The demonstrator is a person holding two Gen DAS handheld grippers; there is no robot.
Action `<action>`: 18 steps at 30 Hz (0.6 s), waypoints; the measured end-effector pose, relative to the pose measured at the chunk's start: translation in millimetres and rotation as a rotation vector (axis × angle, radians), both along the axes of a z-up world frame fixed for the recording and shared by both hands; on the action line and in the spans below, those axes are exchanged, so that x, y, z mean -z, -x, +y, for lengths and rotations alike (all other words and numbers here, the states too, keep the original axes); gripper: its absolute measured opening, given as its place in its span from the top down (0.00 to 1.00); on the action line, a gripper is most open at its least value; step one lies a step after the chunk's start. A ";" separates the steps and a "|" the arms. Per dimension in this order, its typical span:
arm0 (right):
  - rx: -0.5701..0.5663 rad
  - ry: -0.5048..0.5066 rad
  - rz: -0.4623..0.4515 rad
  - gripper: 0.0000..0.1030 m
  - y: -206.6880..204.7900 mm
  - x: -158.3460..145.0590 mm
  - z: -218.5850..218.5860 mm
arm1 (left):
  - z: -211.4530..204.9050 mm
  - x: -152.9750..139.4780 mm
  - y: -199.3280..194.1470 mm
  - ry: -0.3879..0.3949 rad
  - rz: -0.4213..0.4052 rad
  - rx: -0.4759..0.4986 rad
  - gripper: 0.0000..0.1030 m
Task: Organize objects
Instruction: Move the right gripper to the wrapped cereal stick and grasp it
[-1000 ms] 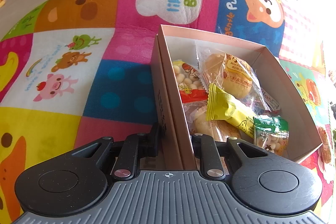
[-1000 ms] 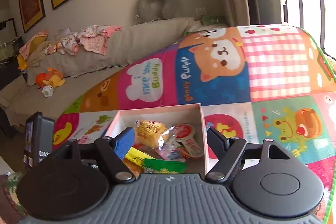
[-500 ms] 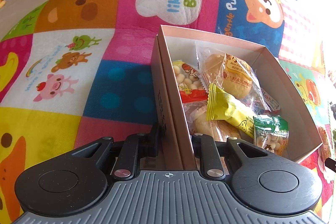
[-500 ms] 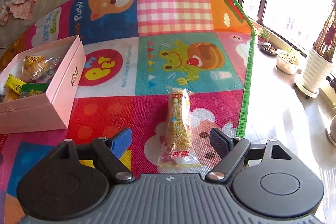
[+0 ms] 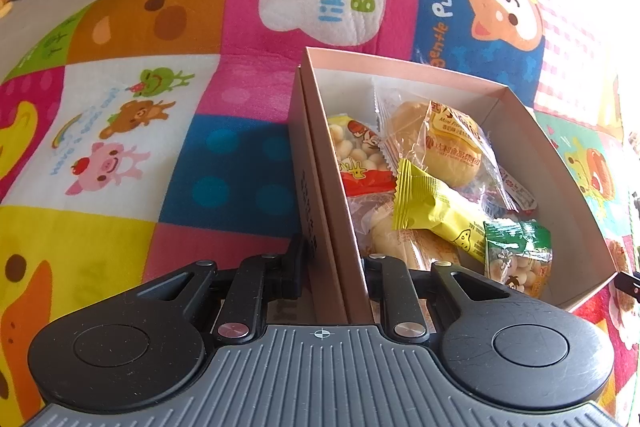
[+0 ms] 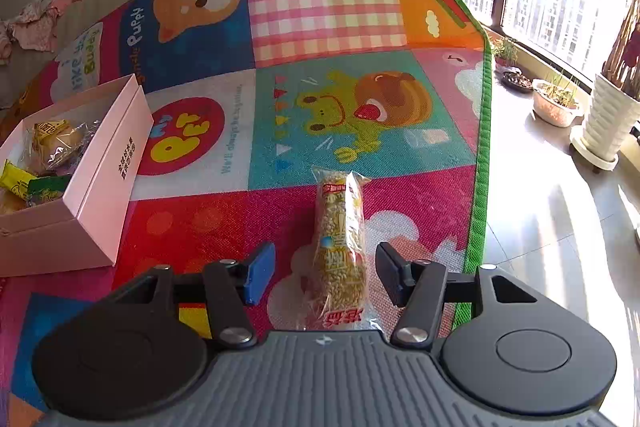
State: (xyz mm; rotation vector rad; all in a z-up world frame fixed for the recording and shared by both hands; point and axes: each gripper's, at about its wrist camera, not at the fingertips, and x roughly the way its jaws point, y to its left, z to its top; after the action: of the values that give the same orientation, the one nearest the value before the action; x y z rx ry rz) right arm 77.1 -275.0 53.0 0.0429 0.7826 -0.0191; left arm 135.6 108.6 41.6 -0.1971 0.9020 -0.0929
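While box steadied: left gripper (image 5: 334,267) pinches the pink box (image 5: 516,99) wall, anchoring it.
Right gripper (image 6: 325,273): jaws closing around the snack bar (image 6: 340,239), not yet touching.
Box: ten o'clock of bar.

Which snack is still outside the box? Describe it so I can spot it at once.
Start from the play mat's green border on the window side, then look at the red square with a white cloud beside it. There lies a long clear-wrapped puffed-grain roll, alone on the mat between the closing right tongs, not yet pinched. Every other snack sits inside the pink box.
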 end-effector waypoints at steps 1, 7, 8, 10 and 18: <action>-0.005 -0.010 0.012 0.46 -7.6 0.6 -1.0 | 0.3 0.1 0.2 0.002 -0.001 -0.001 0.79; -0.004 -0.003 0.051 0.50 -24.0 8.6 1.9 | 0.4 0.0 0.5 -0.005 0.003 -0.002 0.80; -0.003 -0.009 0.049 0.51 -22.9 8.2 1.9 | -0.5 -0.4 0.0 -0.007 0.005 -0.003 0.80; 0.000 -0.017 0.050 0.59 -19.9 7.3 1.0 | -1.8 -0.9 -0.8 -0.005 0.007 -0.005 0.80; -0.033 -0.013 0.087 0.72 6.0 1.8 6.8 | -12.0 -1.4 -3.8 -0.016 0.009 0.009 0.80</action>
State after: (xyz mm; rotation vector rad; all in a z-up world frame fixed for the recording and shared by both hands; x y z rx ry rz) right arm 71.1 -268.3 51.2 0.0422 0.8702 0.0154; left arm 139.4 96.7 43.0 -0.1785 0.9124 -0.0929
